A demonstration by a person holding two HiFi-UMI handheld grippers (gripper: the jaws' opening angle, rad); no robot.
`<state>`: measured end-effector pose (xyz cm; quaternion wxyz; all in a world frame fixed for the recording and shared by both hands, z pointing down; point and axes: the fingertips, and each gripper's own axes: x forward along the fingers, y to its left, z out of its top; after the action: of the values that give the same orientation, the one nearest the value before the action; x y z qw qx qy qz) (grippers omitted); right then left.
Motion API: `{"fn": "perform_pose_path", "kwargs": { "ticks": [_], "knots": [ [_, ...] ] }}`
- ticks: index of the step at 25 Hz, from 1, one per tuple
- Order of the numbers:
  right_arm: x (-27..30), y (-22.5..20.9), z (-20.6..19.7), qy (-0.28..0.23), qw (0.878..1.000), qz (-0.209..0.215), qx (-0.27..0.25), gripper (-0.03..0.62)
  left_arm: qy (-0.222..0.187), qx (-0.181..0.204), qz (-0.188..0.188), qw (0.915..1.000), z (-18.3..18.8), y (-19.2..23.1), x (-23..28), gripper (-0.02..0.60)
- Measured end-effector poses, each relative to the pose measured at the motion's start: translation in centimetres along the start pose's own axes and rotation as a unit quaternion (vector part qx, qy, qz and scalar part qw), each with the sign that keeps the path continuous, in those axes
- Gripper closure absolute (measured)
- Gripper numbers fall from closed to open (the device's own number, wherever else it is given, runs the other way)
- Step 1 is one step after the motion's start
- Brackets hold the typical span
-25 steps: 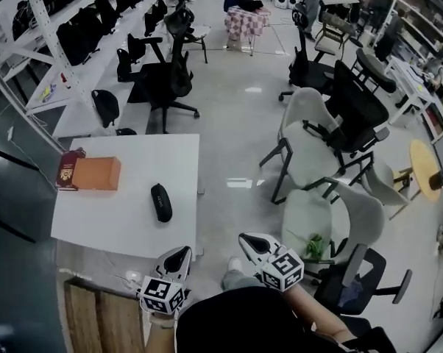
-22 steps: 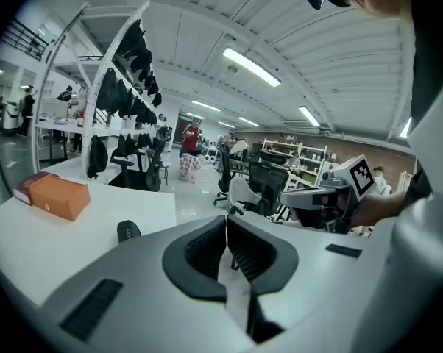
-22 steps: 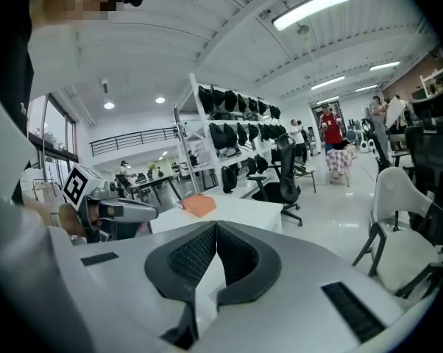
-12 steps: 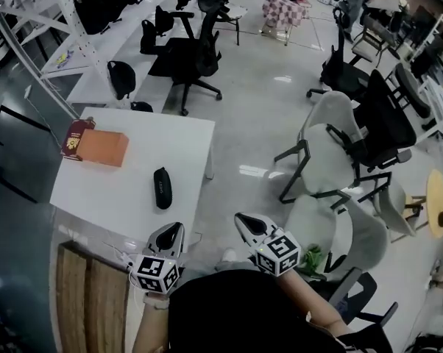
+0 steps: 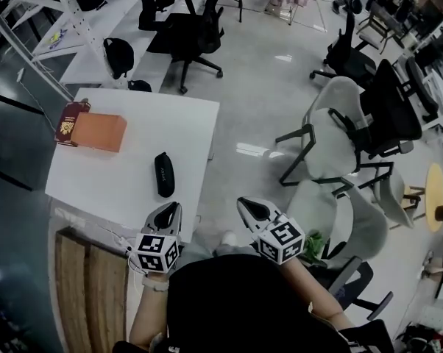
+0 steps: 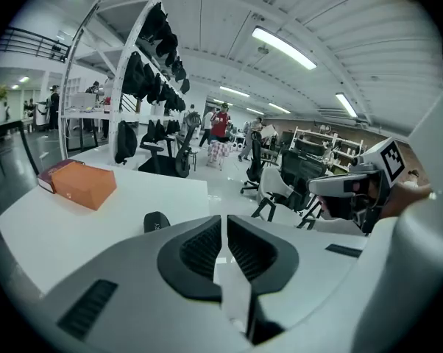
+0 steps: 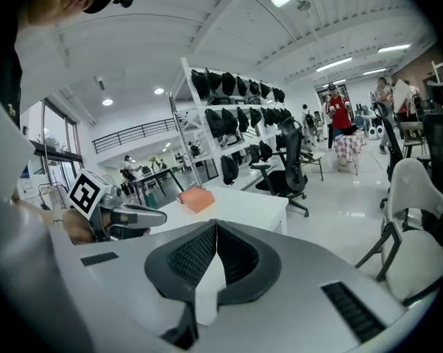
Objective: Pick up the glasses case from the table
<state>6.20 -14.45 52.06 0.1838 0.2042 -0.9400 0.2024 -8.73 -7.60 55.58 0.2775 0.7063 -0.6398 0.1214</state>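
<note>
The black glasses case (image 5: 163,174) lies lengthwise on the white table (image 5: 118,186), a little right of its middle. In the left gripper view the glasses case (image 6: 156,220) peeks out just above the left jaw. My left gripper (image 5: 173,209) hovers at the table's near edge, just short of the case, with its jaws shut and nothing between them. My right gripper (image 5: 245,204) is off the table's right side over the floor, jaws also shut and empty. Each gripper shows in the other's view: the right gripper (image 6: 352,187) and the left gripper (image 7: 127,216).
An orange box (image 5: 98,132) and a dark red book (image 5: 70,121) lie at the table's far left. A wooden board (image 5: 89,285) sits left of me by the table's near edge. Office chairs (image 5: 332,145) stand to the right, and shelves with black bags (image 5: 118,56) behind the table.
Both grippers have come forward toward the table. The left one has dropped a little and now reaches the table's near edge, closer to the case. Both stay shut.
</note>
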Motion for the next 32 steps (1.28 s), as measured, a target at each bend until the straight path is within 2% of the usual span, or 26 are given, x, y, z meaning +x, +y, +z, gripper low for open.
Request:
{"fn": "perform_pose_path", "kwargs": {
  "ticks": [7,9,13,24,28,32],
  "knots": [
    [2.8,-0.3,0.0,0.012,0.998,-0.058,0.021,0.565,0.040,-0.003,-0.002,0.9992,-1.3,6.2,3.9,0.551],
    [3.3,-0.7,-0.1,0.017,0.997,-0.076,0.028,0.565,0.060,0.003,-0.004,0.9982,-2.0,7.7,5.4,0.522],
    [3.6,-1.5,-0.5,0.025,0.992,-0.114,0.043,0.565,0.112,0.000,-0.017,0.9935,-4.1,9.9,8.4,0.387],
    [1.9,-3.2,-1.7,0.034,0.973,-0.211,0.084,0.565,0.180,-0.004,0.017,0.9835,-7.3,15.5,14.4,0.241],
    [1.2,-3.4,-2.4,0.038,0.966,-0.239,0.095,0.565,0.188,-0.001,0.030,0.9818,-8.0,16.6,15.9,0.234],
    [0.8,-3.1,-2.9,0.044,0.962,-0.252,0.100,0.565,0.179,0.006,0.027,0.9834,-8.0,16.6,16.9,0.217]
  ]
}}
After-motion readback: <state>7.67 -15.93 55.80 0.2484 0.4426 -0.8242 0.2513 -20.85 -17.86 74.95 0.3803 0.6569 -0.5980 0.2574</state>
